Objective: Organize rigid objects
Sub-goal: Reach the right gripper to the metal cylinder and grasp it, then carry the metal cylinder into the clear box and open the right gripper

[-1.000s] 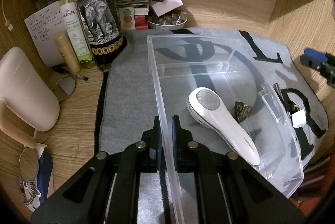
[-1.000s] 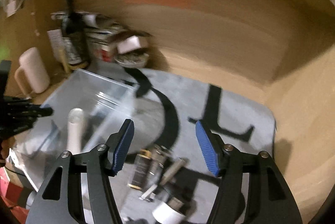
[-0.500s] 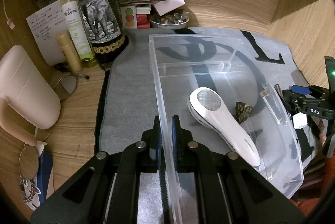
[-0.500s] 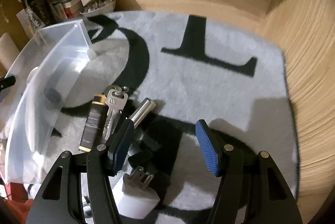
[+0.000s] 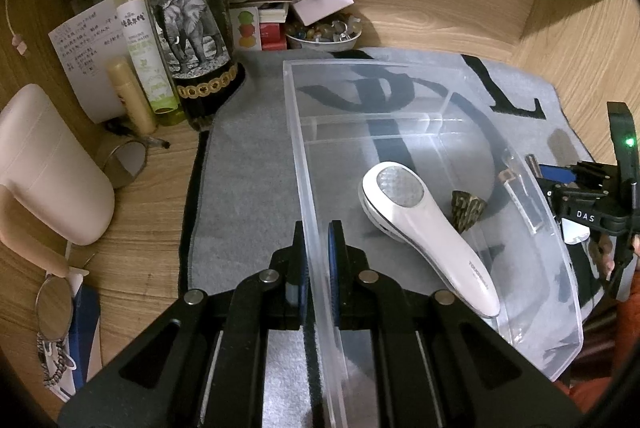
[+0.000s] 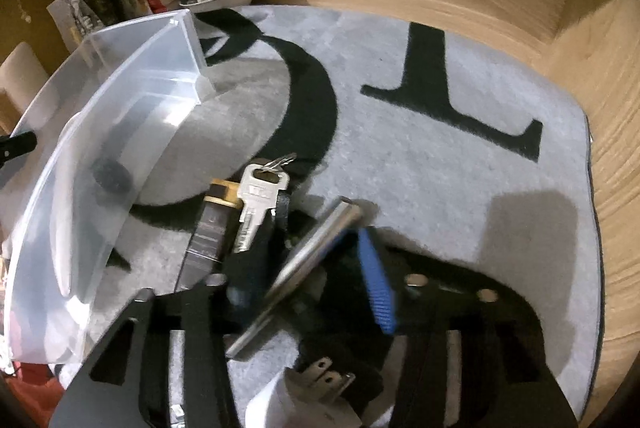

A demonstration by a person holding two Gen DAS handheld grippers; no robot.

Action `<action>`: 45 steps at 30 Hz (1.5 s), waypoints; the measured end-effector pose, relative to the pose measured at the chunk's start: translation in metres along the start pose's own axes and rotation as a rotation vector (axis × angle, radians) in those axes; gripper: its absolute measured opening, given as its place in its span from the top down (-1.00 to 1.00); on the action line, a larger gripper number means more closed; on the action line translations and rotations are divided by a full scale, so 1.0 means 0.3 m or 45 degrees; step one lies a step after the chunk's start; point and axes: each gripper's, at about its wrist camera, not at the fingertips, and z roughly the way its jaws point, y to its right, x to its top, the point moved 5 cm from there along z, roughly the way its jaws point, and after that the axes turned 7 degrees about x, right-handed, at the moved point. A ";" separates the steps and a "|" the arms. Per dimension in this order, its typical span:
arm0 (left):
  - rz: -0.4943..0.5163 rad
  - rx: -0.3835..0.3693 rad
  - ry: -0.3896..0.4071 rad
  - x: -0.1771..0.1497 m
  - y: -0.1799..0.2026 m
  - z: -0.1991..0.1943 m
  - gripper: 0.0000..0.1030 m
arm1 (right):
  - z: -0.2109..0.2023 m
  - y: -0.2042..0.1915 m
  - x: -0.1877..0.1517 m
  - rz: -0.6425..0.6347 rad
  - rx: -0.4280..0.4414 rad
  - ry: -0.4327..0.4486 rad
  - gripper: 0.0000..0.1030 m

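My left gripper (image 5: 316,260) is shut on the near wall of the clear plastic bin (image 5: 448,96). Inside the bin lie a white handheld device (image 5: 424,224) and a small dark patterned piece (image 5: 466,208). In the right wrist view my right gripper (image 6: 308,288) is low over a pile on the grey mat (image 6: 440,168), its jaws closing. A silver metal tube (image 6: 316,256) lies slantwise between its blue pads (image 6: 376,284), and the pads do not visibly press on it. Beside the tube lie a silver key (image 6: 256,204), a dark tube with a gold band (image 6: 208,236) and a white plug (image 6: 304,388). The right gripper (image 5: 560,180) also shows beyond the bin's right wall.
A dark bottle with an elephant label (image 5: 188,28), a green spray bottle (image 5: 140,44), papers and a bowl of small stones (image 5: 324,32) crowd the back left corner. A pale jug (image 5: 48,164) and glasses (image 5: 54,312) lie left. Wooden walls enclose the mat.
The right gripper has come down from high above the mat onto the pile, and its jaws have narrowed around the silver tube. The left gripper and the bin have stayed still.
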 end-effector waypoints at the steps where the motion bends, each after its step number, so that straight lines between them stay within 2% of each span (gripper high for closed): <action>1: 0.000 0.000 0.000 0.000 0.001 0.000 0.85 | -0.001 -0.004 0.001 -0.008 0.003 0.002 0.56; 4: 0.000 0.000 0.000 -0.001 0.001 0.000 0.85 | -0.005 -0.007 0.009 -0.012 0.018 0.013 0.69; 6: 0.003 0.001 0.001 0.000 -0.001 0.001 0.85 | -0.013 -0.009 0.016 -0.011 0.004 0.036 0.72; 16: -0.002 0.000 0.000 -0.001 0.001 0.000 0.85 | -0.172 0.001 0.094 0.014 -0.013 0.227 0.72; 24: 0.004 -0.001 0.004 -0.001 0.008 0.000 0.85 | -0.294 -0.071 0.152 -0.049 -0.023 0.368 0.72; 35: 0.007 -0.001 0.006 0.001 0.015 -0.002 0.85 | -0.387 -0.260 0.221 -0.182 0.099 0.486 0.72; 45: 0.008 -0.002 0.007 0.003 0.018 -0.003 0.85 | -0.341 -0.445 0.243 -0.312 0.238 0.451 0.72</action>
